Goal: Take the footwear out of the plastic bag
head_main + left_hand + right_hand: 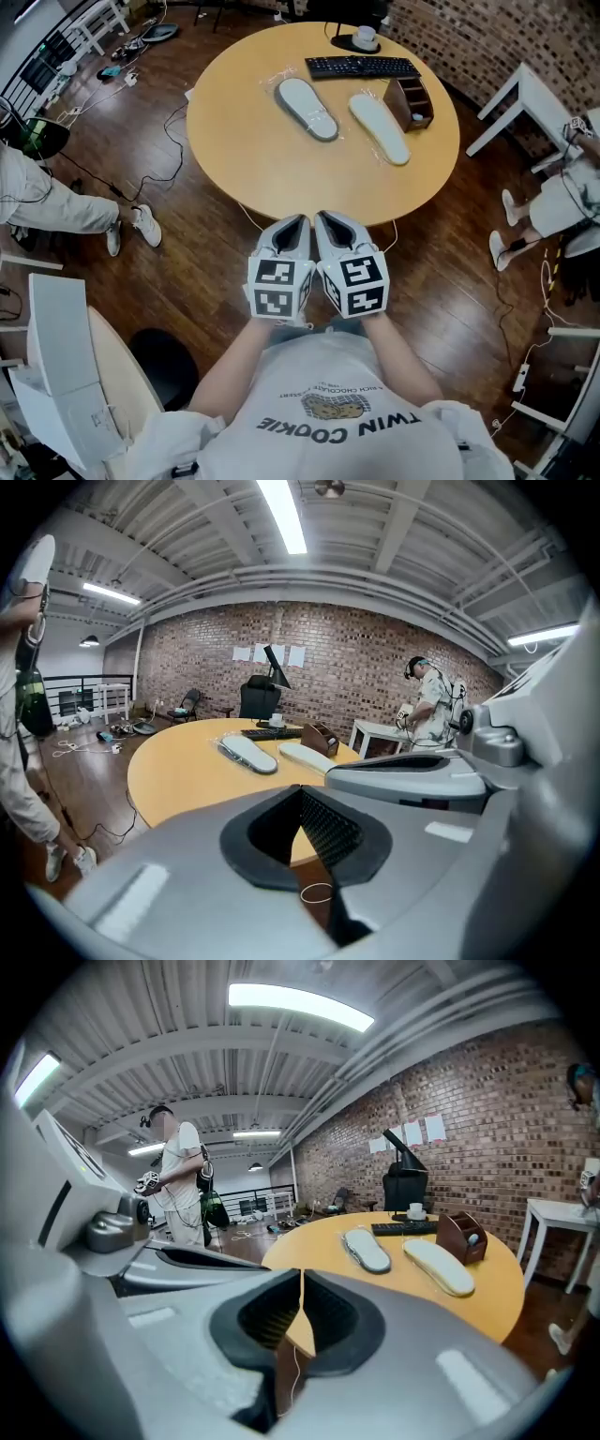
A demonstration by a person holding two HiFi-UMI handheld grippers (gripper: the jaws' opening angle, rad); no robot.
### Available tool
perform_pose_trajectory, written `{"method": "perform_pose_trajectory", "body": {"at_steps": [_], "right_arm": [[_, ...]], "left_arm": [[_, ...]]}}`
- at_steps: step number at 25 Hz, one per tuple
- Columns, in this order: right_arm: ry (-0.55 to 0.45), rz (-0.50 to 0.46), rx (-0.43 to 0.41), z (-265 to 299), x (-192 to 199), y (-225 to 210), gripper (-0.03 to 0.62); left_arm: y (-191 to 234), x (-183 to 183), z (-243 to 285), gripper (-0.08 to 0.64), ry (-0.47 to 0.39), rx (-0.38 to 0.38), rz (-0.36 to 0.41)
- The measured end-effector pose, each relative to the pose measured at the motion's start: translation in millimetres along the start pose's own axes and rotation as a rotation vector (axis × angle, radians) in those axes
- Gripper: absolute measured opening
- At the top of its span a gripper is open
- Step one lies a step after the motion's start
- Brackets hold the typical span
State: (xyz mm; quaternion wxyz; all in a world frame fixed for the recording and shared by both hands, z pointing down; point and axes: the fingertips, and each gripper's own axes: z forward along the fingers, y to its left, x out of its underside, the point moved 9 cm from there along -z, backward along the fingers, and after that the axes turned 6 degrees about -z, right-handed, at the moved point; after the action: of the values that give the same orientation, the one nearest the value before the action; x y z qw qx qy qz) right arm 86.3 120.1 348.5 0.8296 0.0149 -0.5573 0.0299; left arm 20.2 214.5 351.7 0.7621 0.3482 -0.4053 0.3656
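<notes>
Two flat slippers lie in clear plastic bags at the far side of the round wooden table. One is a grey slipper, the other a cream slipper to its right. My left gripper and right gripper hang side by side just off the table's near edge, well short of the slippers. The jaws of each are shut with nothing between them.
Behind the slippers are a black keyboard, a wooden desk organiser and a cup. A white desk stands to the right. People stand at the far left and right. Cables trail over the floor.
</notes>
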Motion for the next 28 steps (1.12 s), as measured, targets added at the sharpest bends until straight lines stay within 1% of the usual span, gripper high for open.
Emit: {"method": "perform_pose_trajectory", "body": {"at_steps": [6, 11, 18, 22, 28], "right_arm": [[-0.003, 0.019, 0.033, 30, -9, -16, 0.003], [-0.002, 0.053, 0.041, 56, -10, -48, 0.003], [0.014, 0.083, 0.007, 95, -14, -100, 0.003], [0.025, 0.079, -0.01, 113, -17, -131, 0.005], [0.021, 0.106, -0.045, 131, -20, -151, 0.006]], "left_arm": [[18, -18, 31, 0.003, 0.012, 0.044, 0.02], [23, -31, 72, 0.003, 0.037, 0.056, 0.04], [27, -52, 130, 0.003, 0.042, 0.021, 0.048], [24, -65, 162, 0.003, 0.049, 0.0, 0.051], [26, -77, 185, 0.003, 0.048, -0.033, 0.094]]}}
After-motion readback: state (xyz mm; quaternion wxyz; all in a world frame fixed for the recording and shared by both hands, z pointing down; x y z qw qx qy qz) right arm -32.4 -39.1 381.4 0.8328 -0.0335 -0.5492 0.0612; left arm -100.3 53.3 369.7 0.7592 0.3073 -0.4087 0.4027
